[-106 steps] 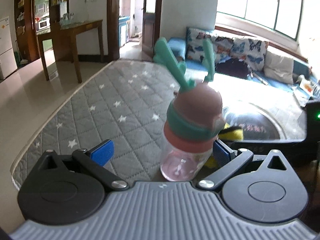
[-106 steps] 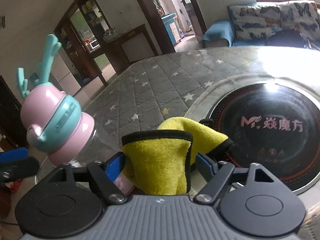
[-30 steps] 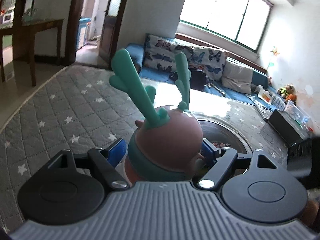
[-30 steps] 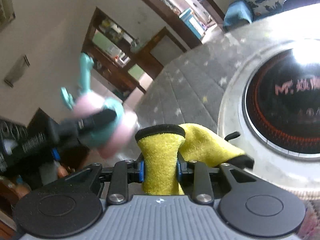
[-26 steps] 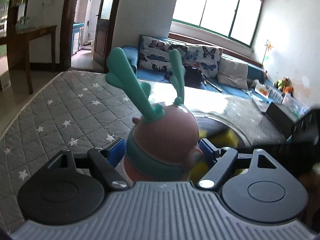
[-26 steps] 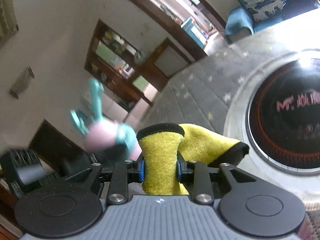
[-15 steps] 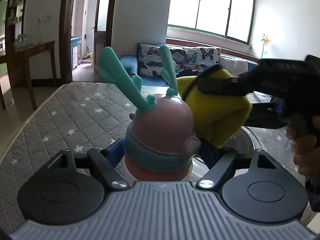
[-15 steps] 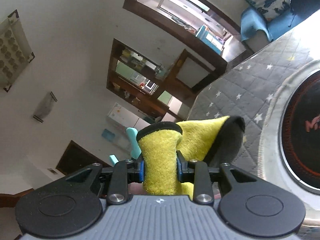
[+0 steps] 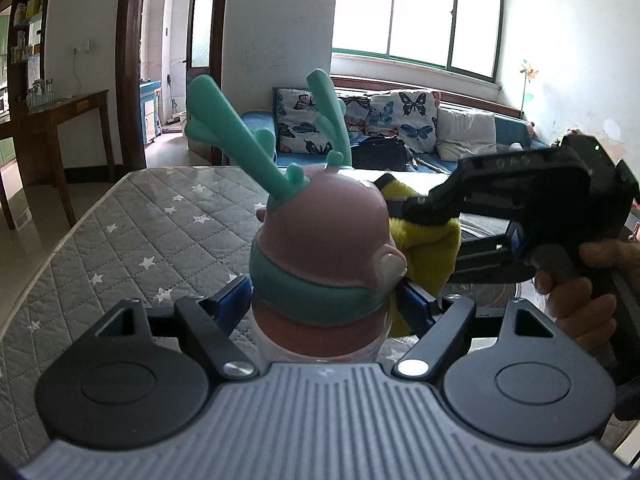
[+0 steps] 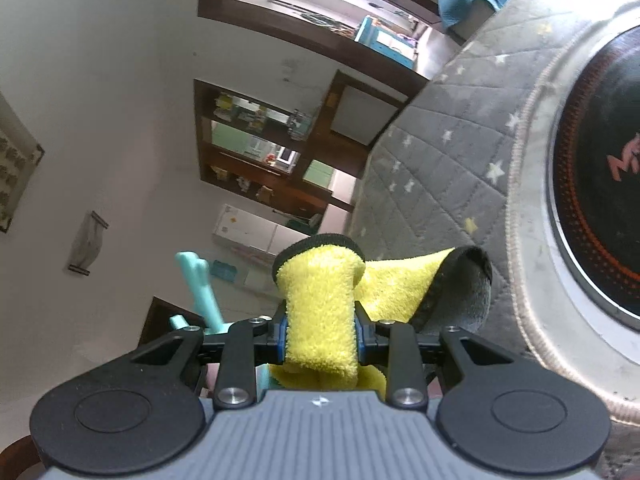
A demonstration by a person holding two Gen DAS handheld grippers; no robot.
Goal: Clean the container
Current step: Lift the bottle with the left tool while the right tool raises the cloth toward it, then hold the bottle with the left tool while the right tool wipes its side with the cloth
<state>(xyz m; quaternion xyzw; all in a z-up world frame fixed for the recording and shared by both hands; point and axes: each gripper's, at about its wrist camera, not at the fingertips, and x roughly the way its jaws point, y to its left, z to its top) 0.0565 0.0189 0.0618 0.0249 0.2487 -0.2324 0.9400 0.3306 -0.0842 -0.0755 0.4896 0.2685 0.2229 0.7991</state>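
Left gripper (image 9: 324, 300) clamped on kid's bottle (image 9: 320, 264), pink domed lid w/ teal antlers, blue pads tight on both sides just under the teal band. Bottle upright, lifted near the lens, above grey star-quilted table cover (image 9: 160, 220).

Right gripper (image 10: 320, 340) pinched nearly closed on folded yellow cloth (image 10: 320, 312); loose end flops off to the right. In left view, cloth pressed against right side of lid, person's hand (image 9: 580, 292) on the handle at far right.

Judging stage: wiping underway, cloth on lid only. Can't tell which parts already wiped; no visible dirt or wet marks either way. Clear lower body mostly hidden behind gripper, condition unknown. Induction hob (image 10: 600, 160) off right, uninvolved.
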